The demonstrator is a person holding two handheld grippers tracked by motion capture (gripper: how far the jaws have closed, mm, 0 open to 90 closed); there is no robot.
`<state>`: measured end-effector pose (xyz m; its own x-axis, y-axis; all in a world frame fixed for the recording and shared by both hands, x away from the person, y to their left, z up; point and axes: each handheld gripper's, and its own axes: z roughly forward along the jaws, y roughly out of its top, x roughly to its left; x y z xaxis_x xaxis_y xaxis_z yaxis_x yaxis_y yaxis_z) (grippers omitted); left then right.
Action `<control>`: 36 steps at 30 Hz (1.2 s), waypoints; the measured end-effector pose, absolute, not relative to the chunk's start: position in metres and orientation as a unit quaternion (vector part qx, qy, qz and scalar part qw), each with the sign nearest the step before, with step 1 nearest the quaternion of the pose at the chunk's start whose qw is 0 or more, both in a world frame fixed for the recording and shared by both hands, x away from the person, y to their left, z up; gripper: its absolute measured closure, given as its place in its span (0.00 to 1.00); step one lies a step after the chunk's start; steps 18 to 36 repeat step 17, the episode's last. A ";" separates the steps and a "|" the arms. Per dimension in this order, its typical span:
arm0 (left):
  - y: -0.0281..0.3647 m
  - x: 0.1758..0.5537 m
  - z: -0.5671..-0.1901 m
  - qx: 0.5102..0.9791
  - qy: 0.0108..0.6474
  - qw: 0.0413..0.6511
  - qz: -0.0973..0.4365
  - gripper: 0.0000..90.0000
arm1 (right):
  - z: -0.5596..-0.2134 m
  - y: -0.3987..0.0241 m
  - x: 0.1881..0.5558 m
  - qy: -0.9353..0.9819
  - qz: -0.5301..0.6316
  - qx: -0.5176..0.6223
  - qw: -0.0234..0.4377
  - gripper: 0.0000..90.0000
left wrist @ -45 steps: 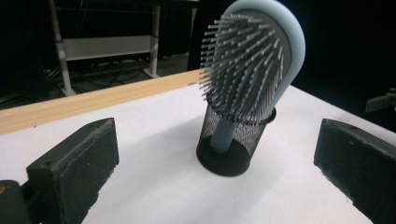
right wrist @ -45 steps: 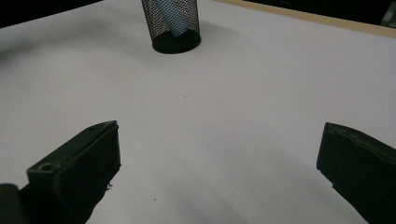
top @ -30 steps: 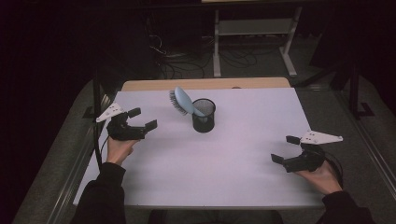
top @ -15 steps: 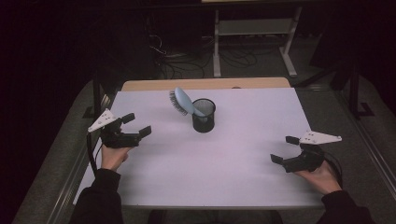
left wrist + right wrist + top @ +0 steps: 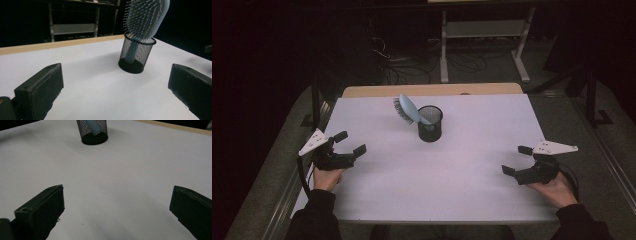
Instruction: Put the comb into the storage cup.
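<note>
Black wire mesh forms the cup (image 5: 430,123) that stands upright toward the far middle of the white table (image 5: 462,170), and everything else can be placed from it. A pale blue hairbrush (image 5: 408,109) sits handle-down inside that cup, its bristled head tilted out over the rim toward your left. In the left gripper view the brush handle shows through the mesh (image 5: 135,53) and the head (image 5: 146,17) rises above the rim with bristles facing the camera.

Your left gripper (image 5: 347,143) is well apart from the cup, off to its left and nearer to you, close to the table's left edge; its jaws stand wide apart with nothing between them, and they aim toward the cup. Your right gripper (image 5: 518,160) is also well apart from the cup, to its right and nearer to you, by the table's right edge, jaws likewise spread and empty. In the right gripper view the cup (image 5: 93,131) stands far ahead, with bare white tabletop between it and the jaws.
</note>
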<state>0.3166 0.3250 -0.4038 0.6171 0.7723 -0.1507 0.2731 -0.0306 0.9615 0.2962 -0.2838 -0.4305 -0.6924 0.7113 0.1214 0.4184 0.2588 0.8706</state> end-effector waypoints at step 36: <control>0.343 0.293 -0.426 0.674 0.406 0.569 0.238 0.00 | -0.432 -0.284 0.295 0.781 0.484 0.365 0.150 0.00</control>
